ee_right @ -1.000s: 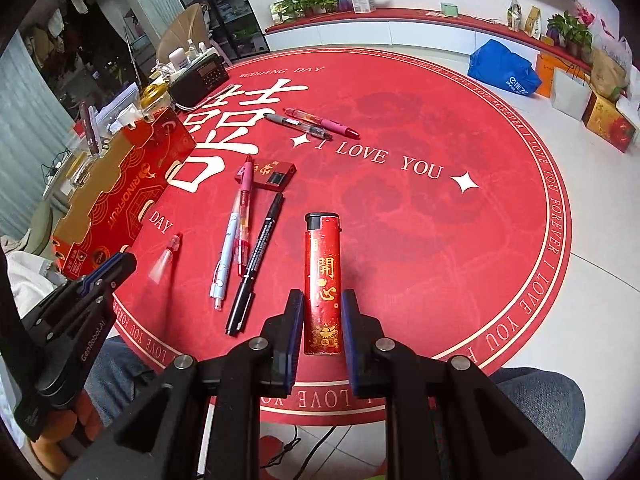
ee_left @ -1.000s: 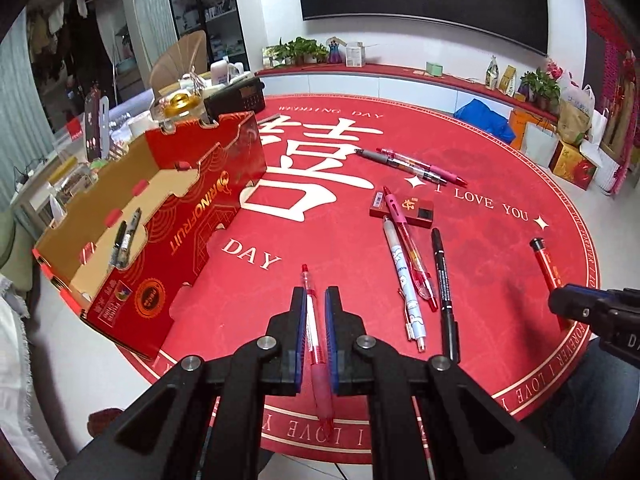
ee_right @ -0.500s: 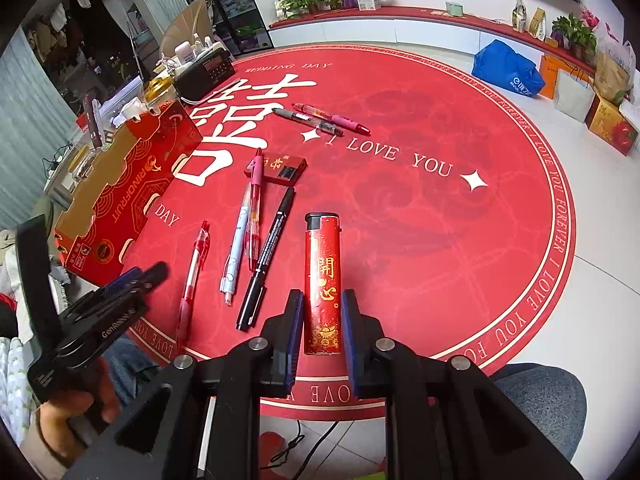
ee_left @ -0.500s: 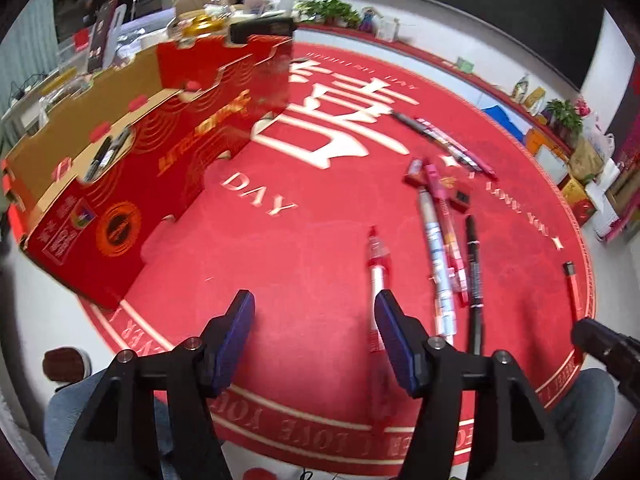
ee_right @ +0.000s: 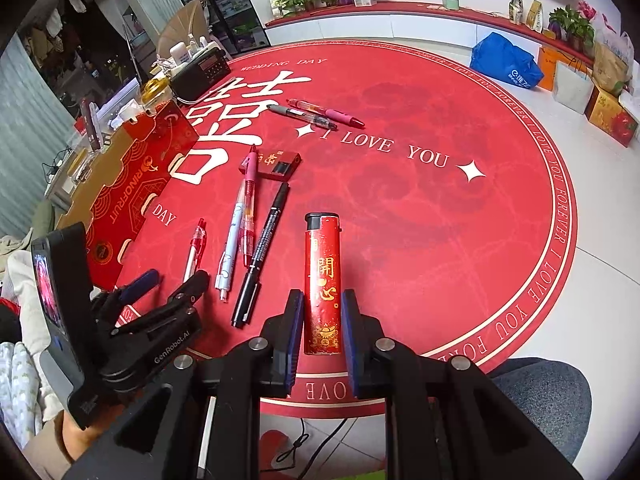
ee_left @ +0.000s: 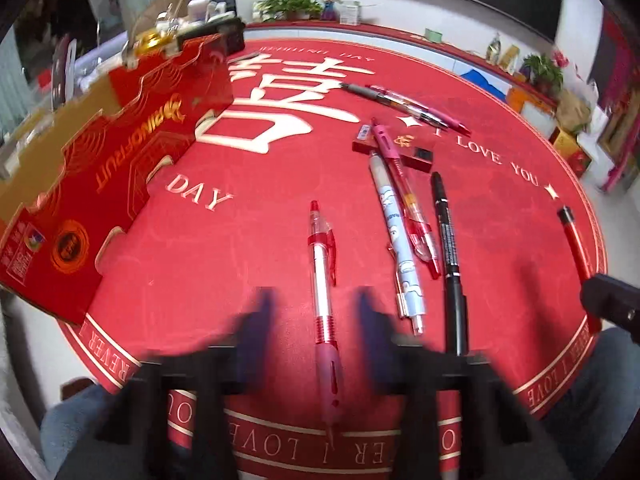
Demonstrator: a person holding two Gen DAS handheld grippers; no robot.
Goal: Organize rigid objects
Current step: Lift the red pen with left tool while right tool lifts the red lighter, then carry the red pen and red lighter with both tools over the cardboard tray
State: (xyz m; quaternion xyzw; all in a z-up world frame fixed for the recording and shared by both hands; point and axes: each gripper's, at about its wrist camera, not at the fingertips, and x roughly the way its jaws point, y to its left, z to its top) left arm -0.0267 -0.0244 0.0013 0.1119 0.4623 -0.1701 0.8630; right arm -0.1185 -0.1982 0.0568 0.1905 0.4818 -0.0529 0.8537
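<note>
Left wrist view: at the far left stands the open red box, tilted on the edge of the round red mat. It is the likely place for the loose items, though its inside is too blurred here to read.

Right of it, near the front edge of the mat, the red pen lies pointing away. The left tool straddles the pen's grip end. Its jaws are smeared by motion and closing, with a clear gap on each side, so the pads are not yet on the pen.

The risk is that one pad arrives first, because the barrel is round and smooth. It could then roll or skid away, or get pinched off-centre and swing when lifted.

Further right lie a white pen and a pink pen, touching each other, with a black marker just beside them. A wide or crooked approach could nudge that group.

In the right wrist view, the right tool is clamped on a red lighter. It holds only the lower part, so most of the lighter stands above the pads. A knock or a loosened hold could tip it out.
</note>
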